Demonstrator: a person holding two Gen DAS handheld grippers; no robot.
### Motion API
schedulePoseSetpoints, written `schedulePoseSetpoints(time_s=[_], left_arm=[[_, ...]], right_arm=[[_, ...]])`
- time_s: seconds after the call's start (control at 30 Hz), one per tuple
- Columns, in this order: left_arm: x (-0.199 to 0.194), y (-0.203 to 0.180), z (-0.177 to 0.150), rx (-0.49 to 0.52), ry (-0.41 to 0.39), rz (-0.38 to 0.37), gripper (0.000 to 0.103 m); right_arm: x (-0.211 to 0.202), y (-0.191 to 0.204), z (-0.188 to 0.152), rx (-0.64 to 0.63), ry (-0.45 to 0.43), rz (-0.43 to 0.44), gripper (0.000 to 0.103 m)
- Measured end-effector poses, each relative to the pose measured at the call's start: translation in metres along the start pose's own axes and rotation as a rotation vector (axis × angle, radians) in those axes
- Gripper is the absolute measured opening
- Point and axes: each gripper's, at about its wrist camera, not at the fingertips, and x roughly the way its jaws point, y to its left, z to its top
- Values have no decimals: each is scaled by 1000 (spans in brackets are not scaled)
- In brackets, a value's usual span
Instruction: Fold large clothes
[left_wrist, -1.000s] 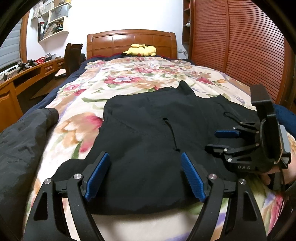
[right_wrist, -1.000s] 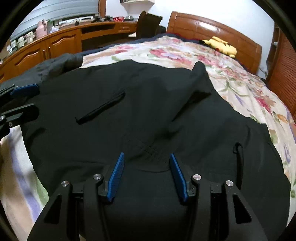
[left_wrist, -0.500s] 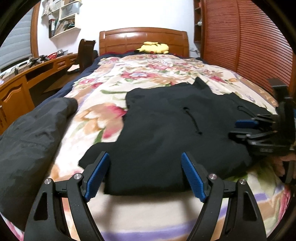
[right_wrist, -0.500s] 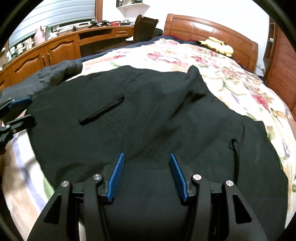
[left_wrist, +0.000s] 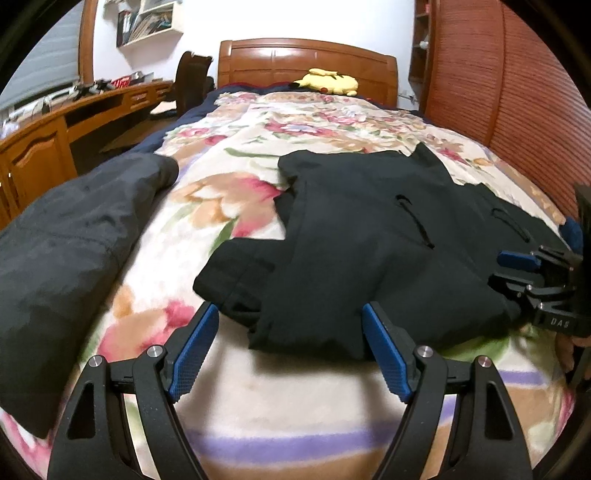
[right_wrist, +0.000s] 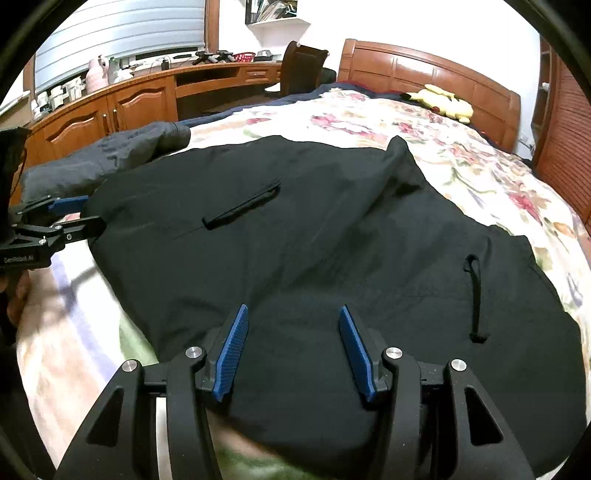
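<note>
Garment: a black garment (left_wrist: 369, 236) lies spread on the floral bedspread (left_wrist: 229, 206) of the bed, near the foot end, its near hem towards both cameras. Two drawcord ends show on its upper face.
Second garment: a dark grey jacket (left_wrist: 62, 236) lies in a heap at the bed's left edge, apart from the black one and untouched.
Left gripper (left_wrist: 288, 354): jaws spread wide, nothing between the pads. It hangs over bare bedspread just short of the garment's near-left corner.
Right gripper (right_wrist: 291, 350): jaws part-spread, no cloth pinched; the pads stand above the near hem, with black cloth below and ahead of them.
Change, left view: a second ago the jaws framed the middle of the garment; the view has since slid leftward and back, so the folded near-left corner and a strip of bedspread now sit between the jaws.
Change, right view: the garment sits slightly farther off and more of the desk (right_wrist: 140, 99) side shows; jaw spread unchanged.
Cloth: no visible shift in its lie over the second.
Meaning for task: in my judgement both tools are lining up on the near hem corners, one each, ahead of a grip. No fold has begun.
Risk: the left corner is doubled over, so a pinch there may take more than one layer.
</note>
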Motion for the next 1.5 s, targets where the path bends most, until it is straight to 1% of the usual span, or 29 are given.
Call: schedulePoseSetpoints(time_s=[0.1, 0.17, 0.3, 0.4, 0.5, 0.6, 0.77, 0.83, 0.87, 0.93, 1.0, 1.03, 1.1, 1.13, 1.17, 1.27, 1.33, 1.43, 1.5], left_arm=[[0, 5, 0, -40, -2, -2, 80], [-1, 7, 0, -57, -11, 11, 80], [3, 3, 4, -58, -6, 38, 80], [9, 8, 10, -94, 19, 6, 80], [17, 18, 12, -173, 47, -39, 81], [24, 22, 12, -196, 73, -50, 82], [29, 23, 11, -217, 95, -64, 81], [29, 24, 11, -224, 100, -82, 76], [29, 23, 11, -227, 107, -107, 68], [32, 23, 12, -232, 121, -119, 63], [32, 21, 14, -229, 132, -131, 51], [32, 20, 16, -229, 133, -139, 48], [27, 15, 21, -214, 124, -141, 34], [24, 12, 25, -202, 118, -136, 31], [17, 7, 31, -195, 88, -137, 26], [-4, -11, 48, -127, 12, -103, 23], [-16, -28, 60, -72, -30, -79, 22], [-34, -53, 77, -2, -79, -65, 21], [-42, -67, 87, 35, -101, -66, 20]], right_arm=[[-2, -1, 0, -2, -2, -1, 54], [-3, 0, 0, -3, -2, -3, 54], [-3, 4, -1, -19, -5, -22, 54], [-4, 5, -3, -23, -6, -26, 54], [-5, 5, -3, -22, -6, -25, 54], [-6, 4, -3, -17, -10, -20, 54], [-8, 4, -5, -18, -17, -24, 54], [-8, 3, -5, -17, -17, -22, 54], [-8, 3, -5, -16, -18, -21, 54], [-9, 2, -5, -12, -24, -18, 54], [-11, 0, -6, -3, -29, -9, 54], [-11, -1, -6, 6, -30, -1, 54], [-13, -4, -7, 24, -35, 6, 54], [-15, -6, -7, 31, -40, 7, 54], [-17, -7, -8, 37, -44, 8, 54], [-30, -9, -11, 58, -73, -8, 54], [-40, -10, -14, 63, -98, 8, 54], [-48, -10, -20, 64, -98, 28, 54], [-49, -10, -24, 47, -83, 34, 54]])
